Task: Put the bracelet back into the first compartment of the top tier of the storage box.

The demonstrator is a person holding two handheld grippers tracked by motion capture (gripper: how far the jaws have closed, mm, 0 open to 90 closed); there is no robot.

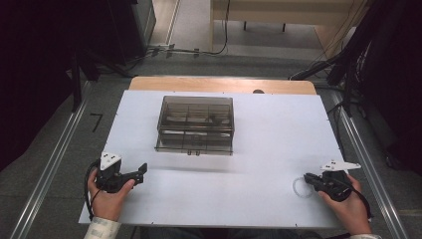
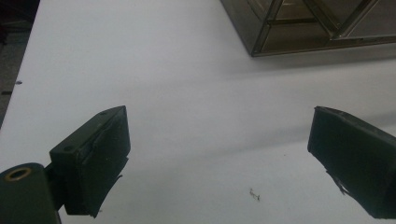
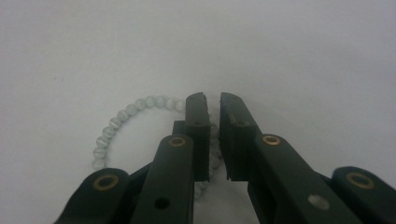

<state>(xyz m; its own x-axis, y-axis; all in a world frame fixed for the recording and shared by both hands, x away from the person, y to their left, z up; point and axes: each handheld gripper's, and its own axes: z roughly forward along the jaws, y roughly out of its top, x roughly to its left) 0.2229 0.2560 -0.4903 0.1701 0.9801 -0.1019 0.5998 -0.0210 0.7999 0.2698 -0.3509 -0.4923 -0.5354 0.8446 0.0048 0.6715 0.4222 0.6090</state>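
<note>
A bracelet (image 3: pixel 119 119) of pale, faintly streaked round beads lies near the surface's (image 1: pixel 259 149) front right corner under the nearly closed, empty right claw (image 3: pixel 212 100), while the left claw (image 2: pixel 219 140) gapes wide, empty.

Lab or test workspace: white table (image 1: pixel 278 149) flanked by metal rails (image 1: pixel 47 174); beyond the table, cables (image 1: pixel 164 50) on grey carpet, dark equipment.
</note>
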